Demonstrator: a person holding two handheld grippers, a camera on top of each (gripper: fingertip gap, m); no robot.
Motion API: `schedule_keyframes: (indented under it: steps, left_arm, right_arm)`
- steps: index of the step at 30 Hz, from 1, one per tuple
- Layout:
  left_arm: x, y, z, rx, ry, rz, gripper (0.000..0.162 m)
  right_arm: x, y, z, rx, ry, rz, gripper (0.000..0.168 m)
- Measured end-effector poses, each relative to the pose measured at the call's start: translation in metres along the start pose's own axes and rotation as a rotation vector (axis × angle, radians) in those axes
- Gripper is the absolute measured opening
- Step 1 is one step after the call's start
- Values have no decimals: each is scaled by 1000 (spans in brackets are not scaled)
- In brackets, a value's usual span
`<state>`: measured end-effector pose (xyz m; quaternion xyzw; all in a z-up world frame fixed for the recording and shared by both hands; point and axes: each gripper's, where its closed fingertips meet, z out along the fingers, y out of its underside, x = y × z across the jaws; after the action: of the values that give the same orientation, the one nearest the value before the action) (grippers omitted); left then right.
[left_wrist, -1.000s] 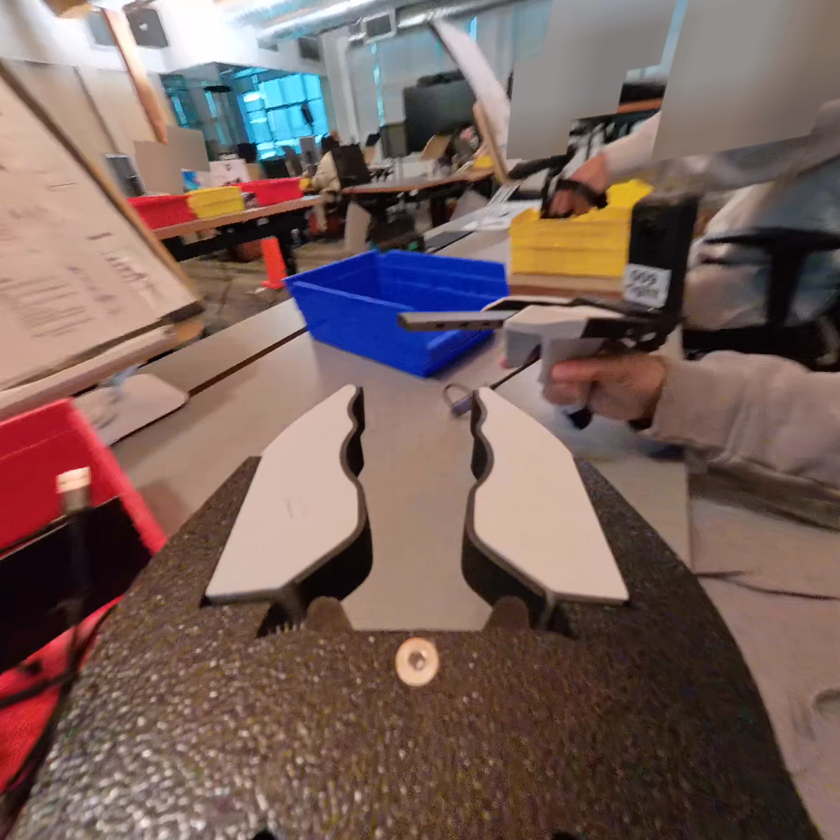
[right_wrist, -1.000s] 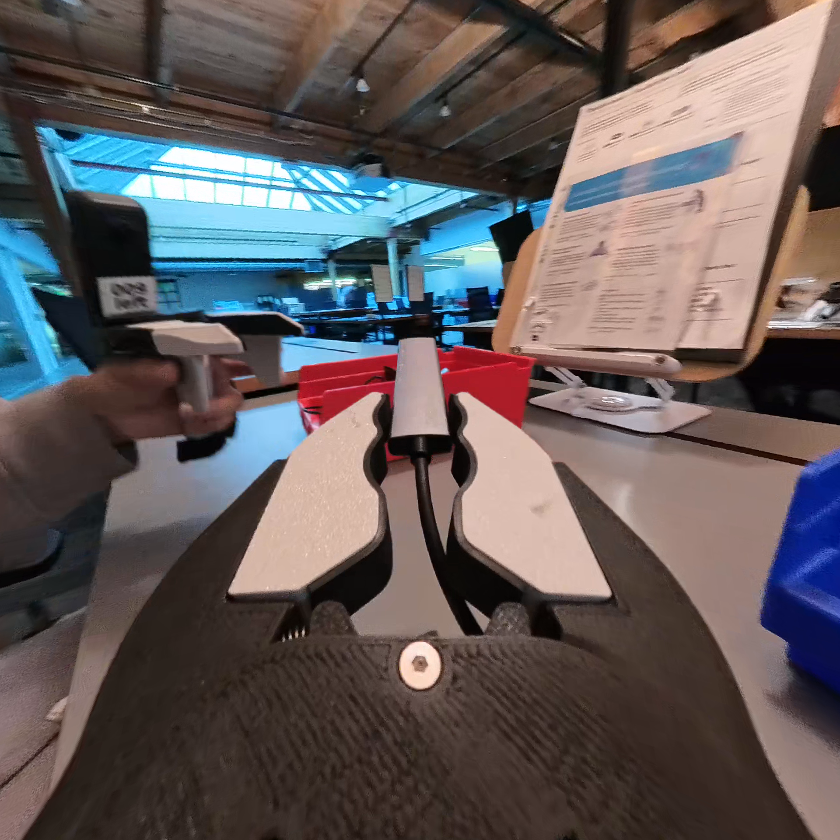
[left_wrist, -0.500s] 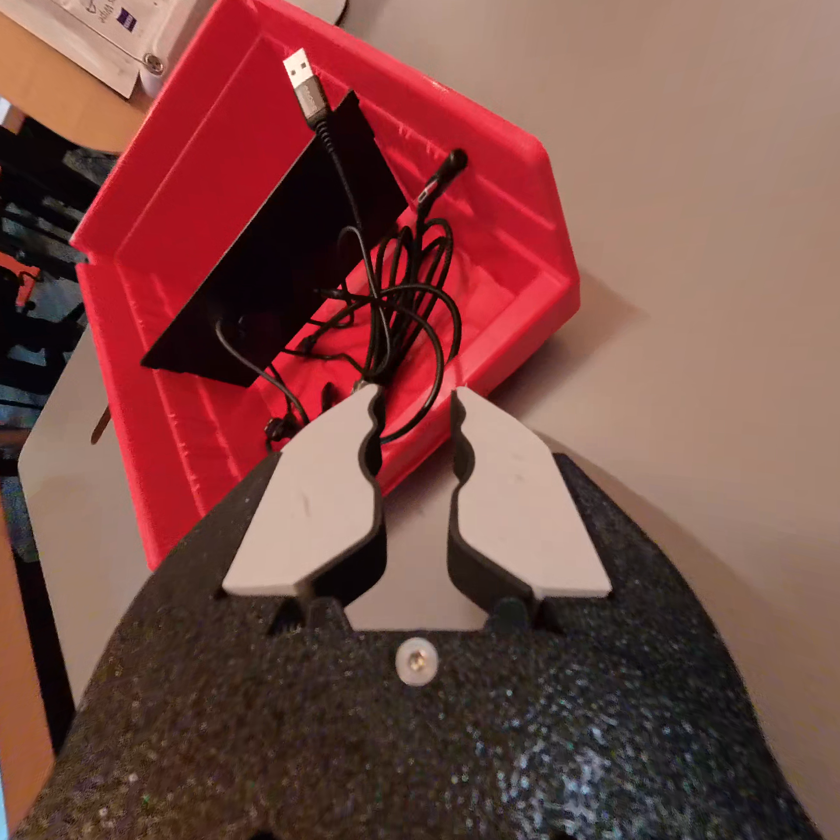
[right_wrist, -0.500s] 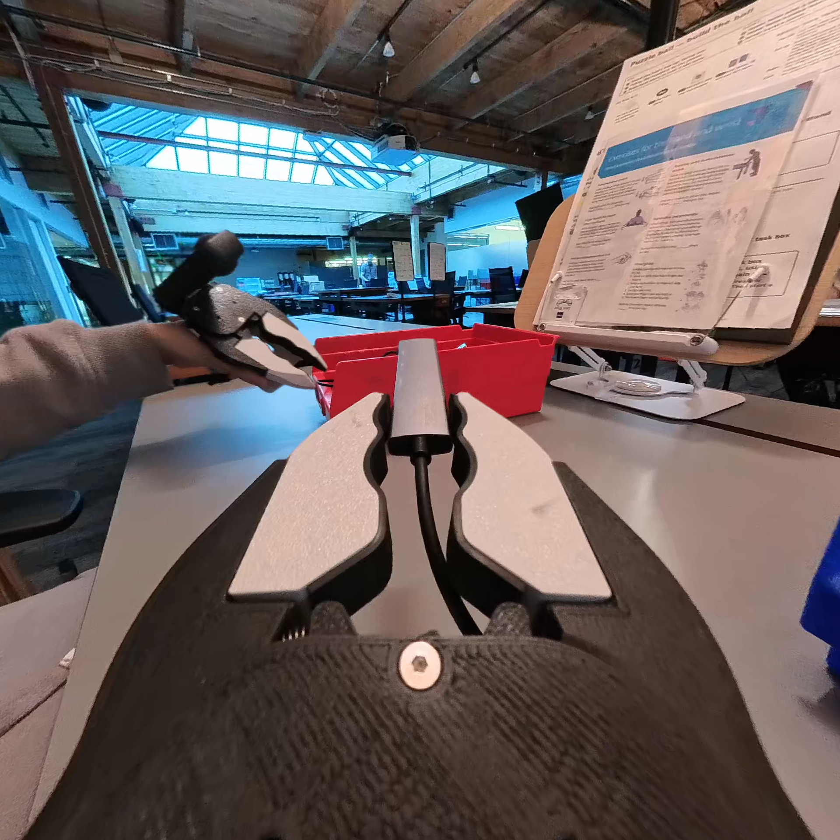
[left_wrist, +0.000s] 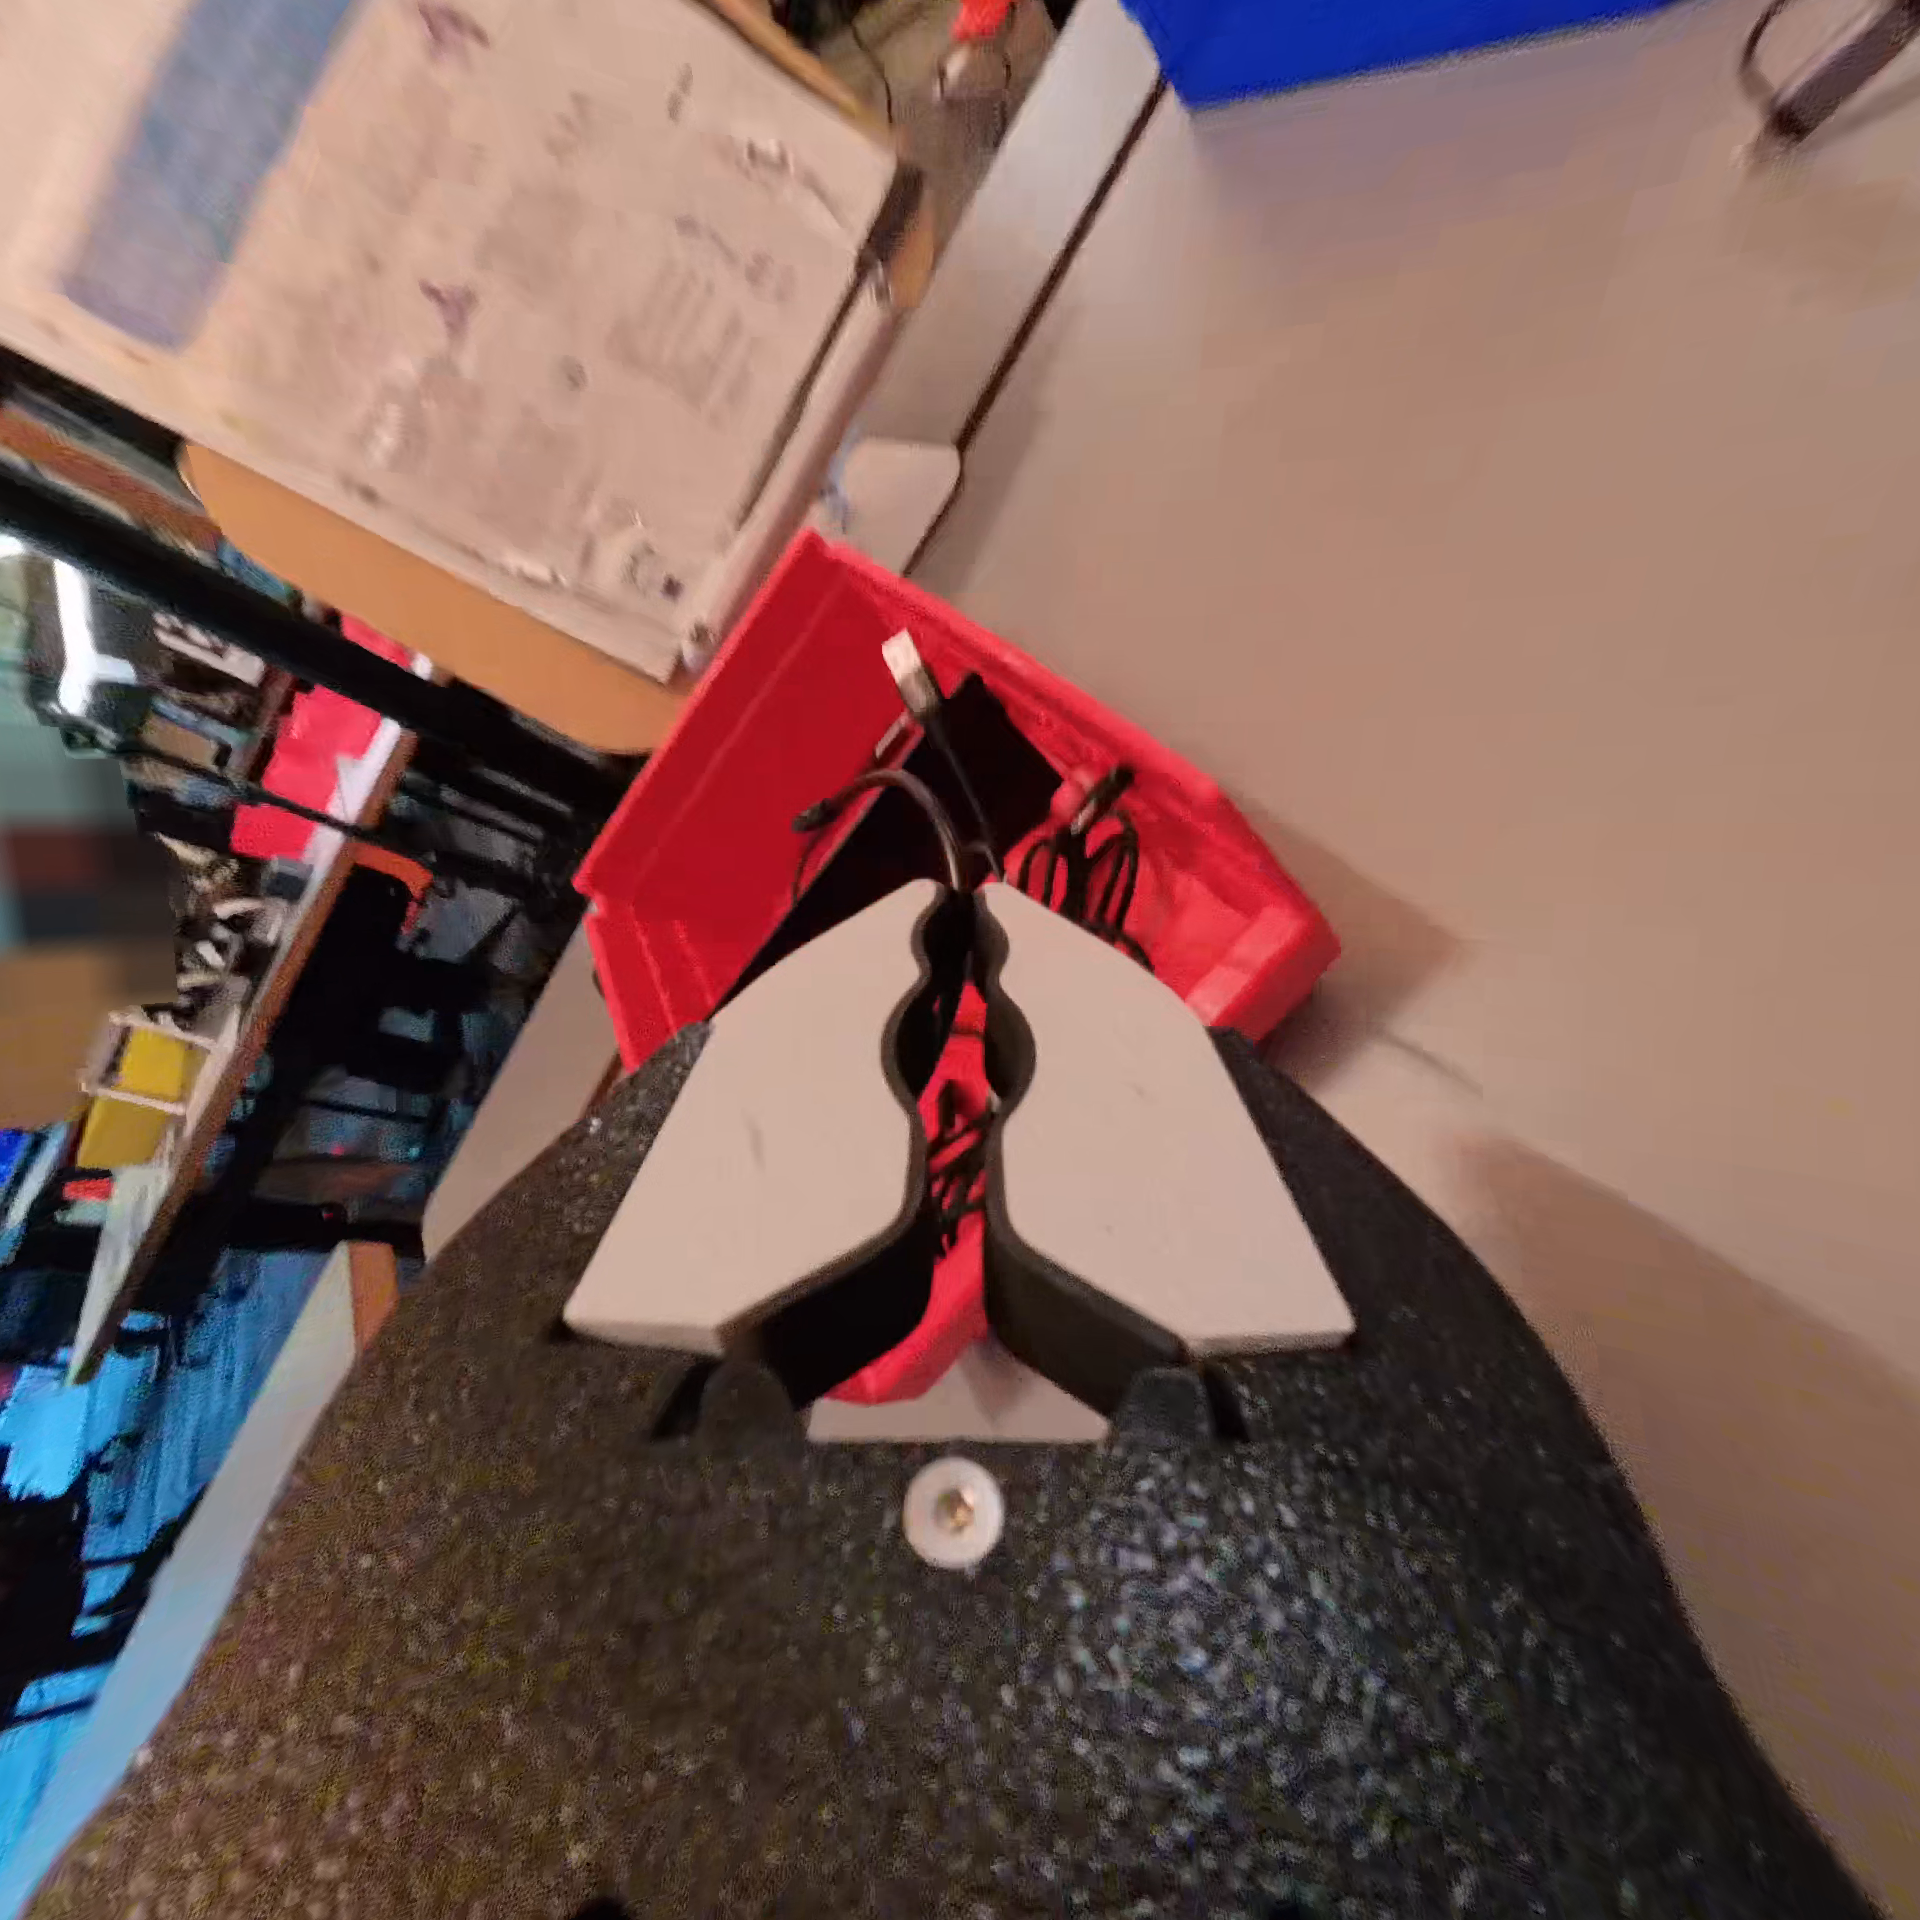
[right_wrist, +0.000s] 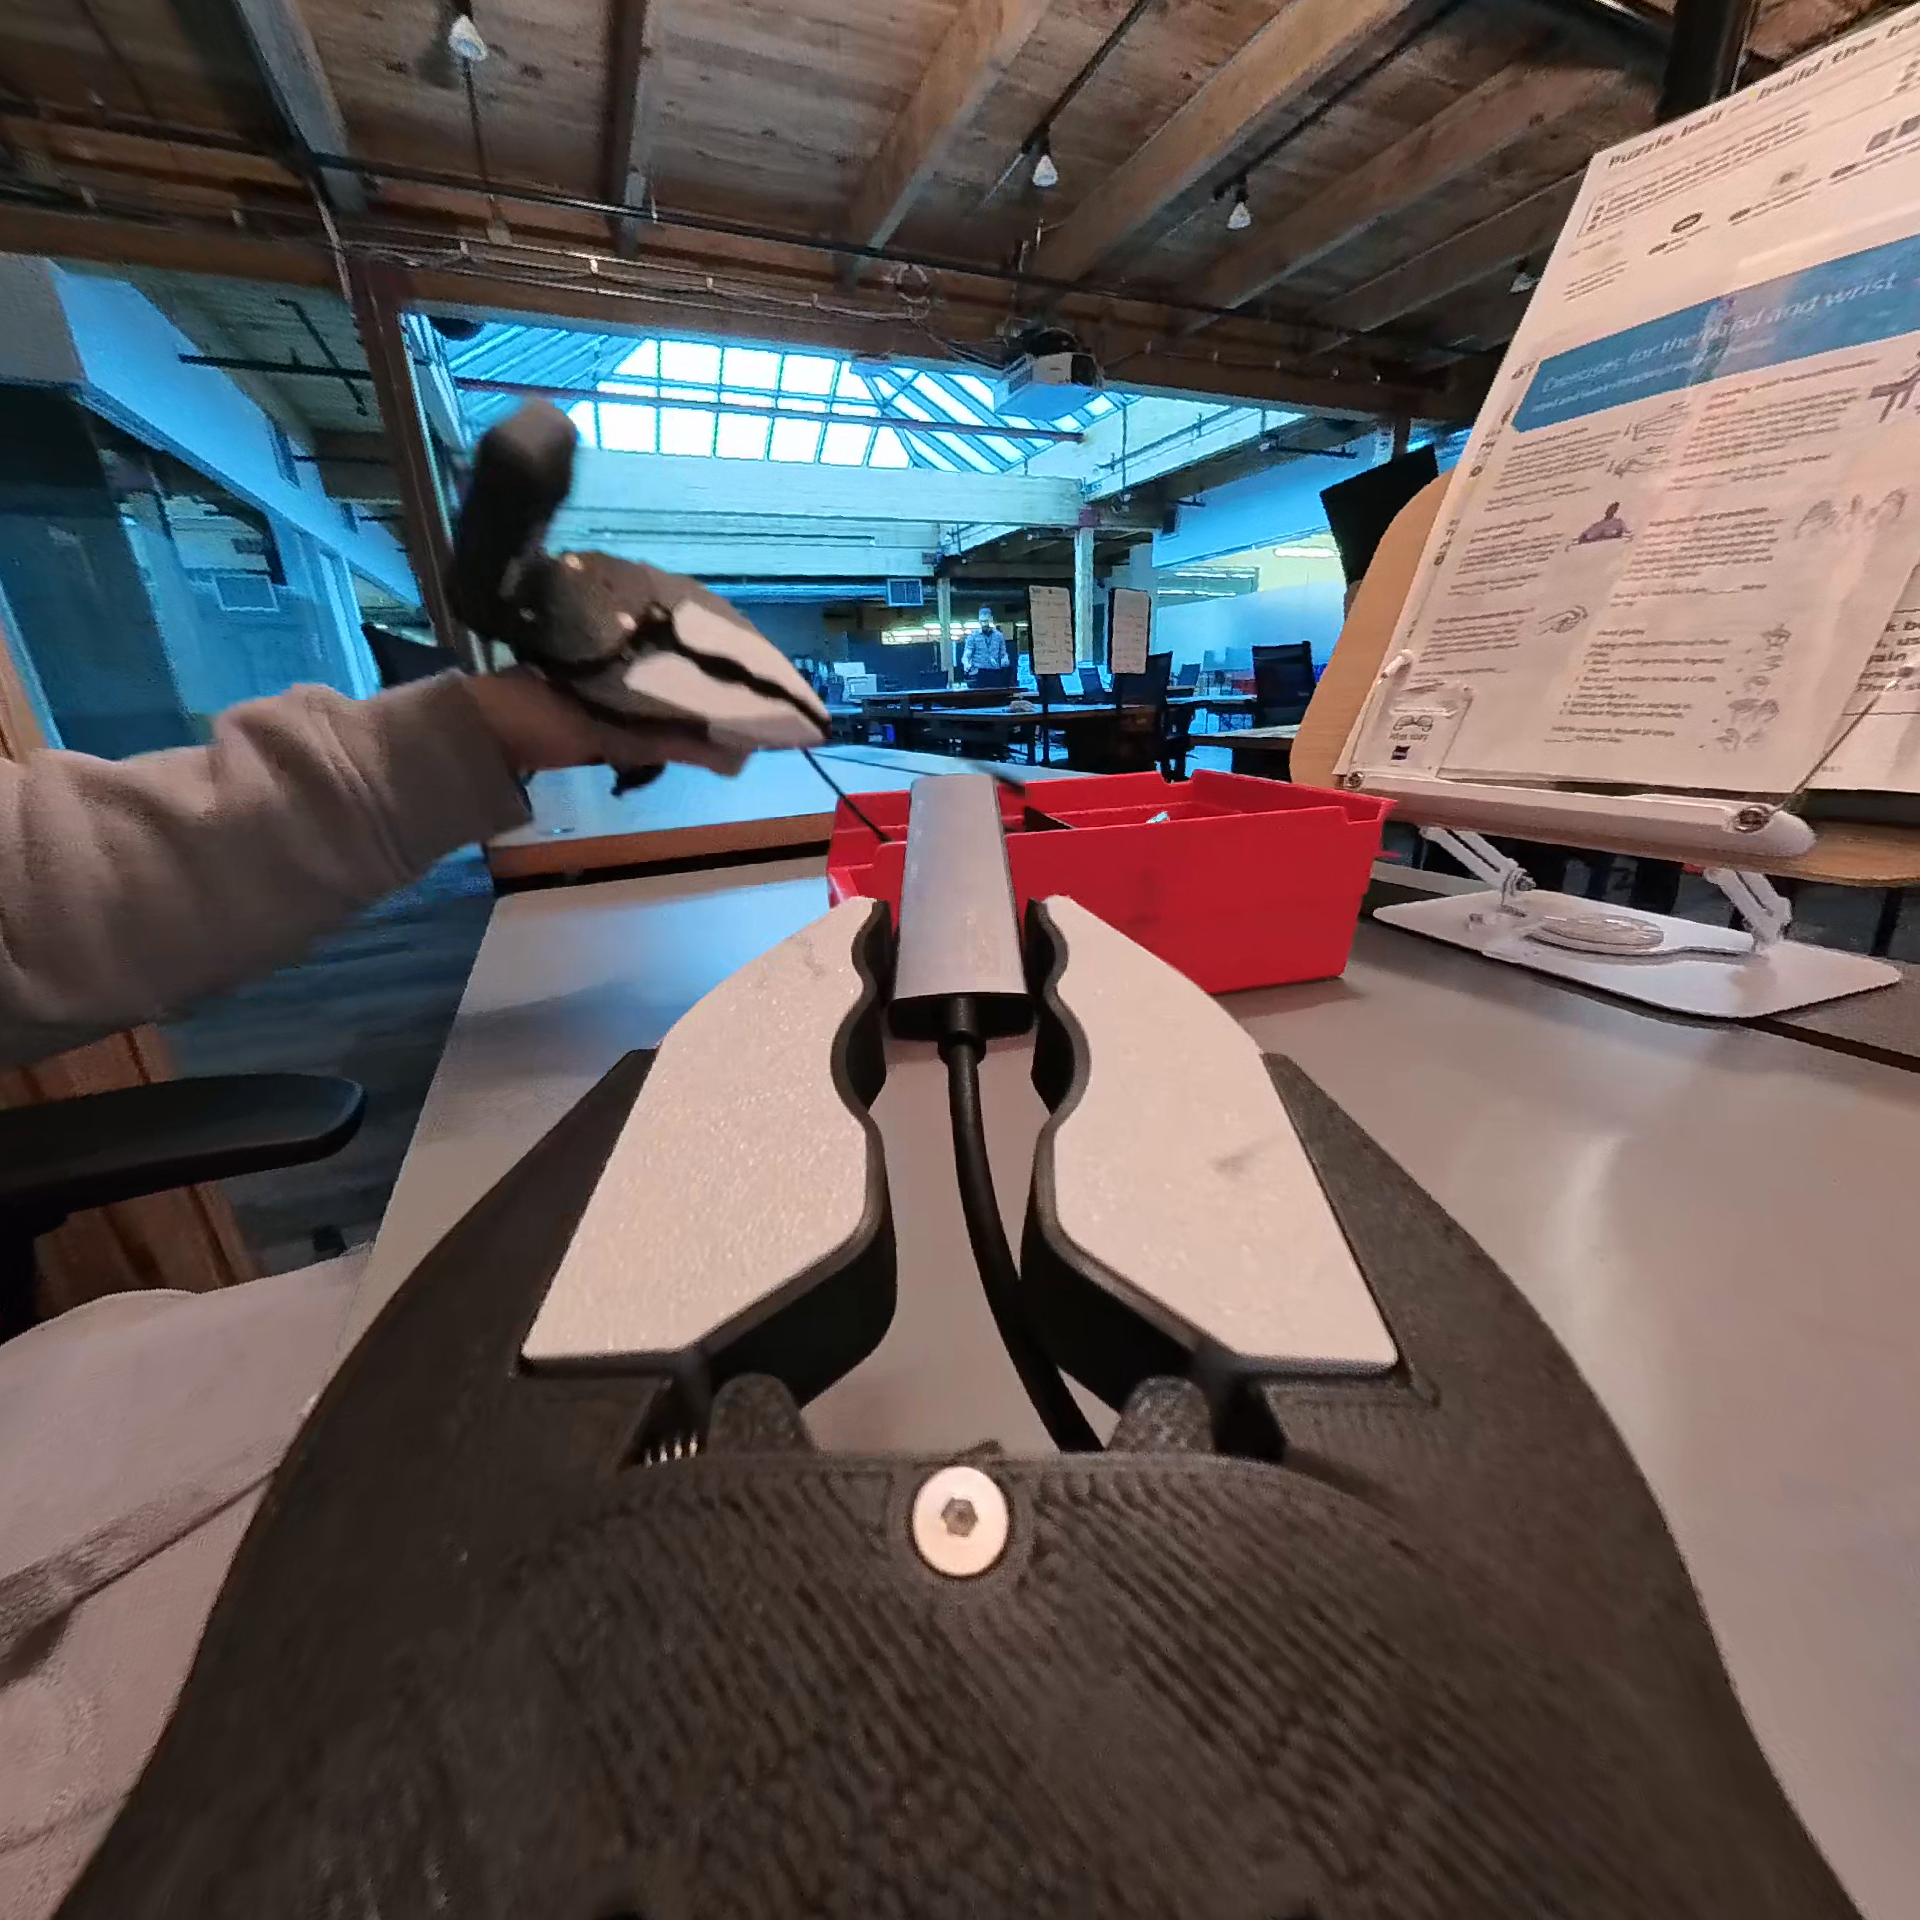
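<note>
Fingers of the left gripper (left_wrist: 961, 902) are pinching a thin black USB cable (left_wrist: 940, 764) above the red bin (left_wrist: 1262, 940), lifting its plug clear of the tangle; cable ends are hiding below. Right gripper (right_wrist: 958, 914) is clamping a grey USB hub (right_wrist: 954, 883) level, its ports unreadable.

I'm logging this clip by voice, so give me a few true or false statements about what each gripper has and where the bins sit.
1. The right gripper is clamped on a grey hub with a black lead. True.
2. The left gripper is wide open. False: it is shut on a thin black cable.
3. That cable runs up from a red bin. True.
4. The red bin sits on the floor. False: it sits on the grey table.
</note>
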<state>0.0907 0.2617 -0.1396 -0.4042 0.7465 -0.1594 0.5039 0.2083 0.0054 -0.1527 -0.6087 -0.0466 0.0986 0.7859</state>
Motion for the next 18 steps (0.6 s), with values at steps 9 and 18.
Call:
schedule_keyframes:
  steps: [9, 18]
  left_arm:
    - [126, -102, -22, 274, 173, 377, 2]
    - [222, -39, 5, 211, 492, 419, 3]
  right_arm:
    - [14, -33, -50, 115, -66, 25, 25]
    - [14, -33, -59, 107, -64, 3, 25]
